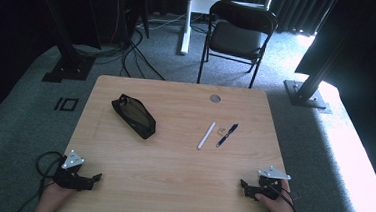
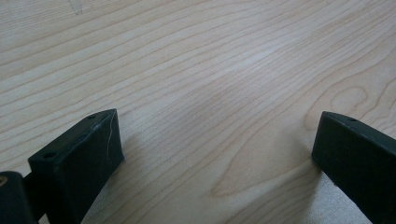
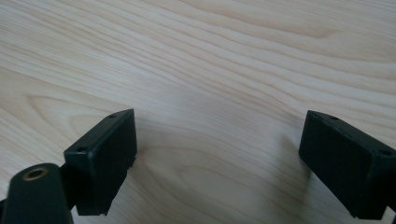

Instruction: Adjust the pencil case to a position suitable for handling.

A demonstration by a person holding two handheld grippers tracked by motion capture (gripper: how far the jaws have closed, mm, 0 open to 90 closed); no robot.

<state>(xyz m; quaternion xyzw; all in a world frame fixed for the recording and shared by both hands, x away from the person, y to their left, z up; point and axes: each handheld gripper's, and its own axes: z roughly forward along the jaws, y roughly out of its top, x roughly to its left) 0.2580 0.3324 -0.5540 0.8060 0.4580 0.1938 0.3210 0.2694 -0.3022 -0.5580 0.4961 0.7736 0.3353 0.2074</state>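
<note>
Both grippers, left (image 1: 96,178) and right (image 1: 243,183), are held wide and empty at the table's (image 1: 180,185) near edge. The pen (image 1: 227,134), stick (image 1: 206,135) and pouch (image 1: 133,115) lie well beyond. The round pen could be rolled away if nudged off-centre.

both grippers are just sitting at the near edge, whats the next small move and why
Probably reach the right gripper forward toward the blue pen. Its jaws stand open with nothing but bare table between them, and the pen, the white stick and a small tan piece lie ahead on its side. The black pouch lies nearer the left gripper, also open.
</note>
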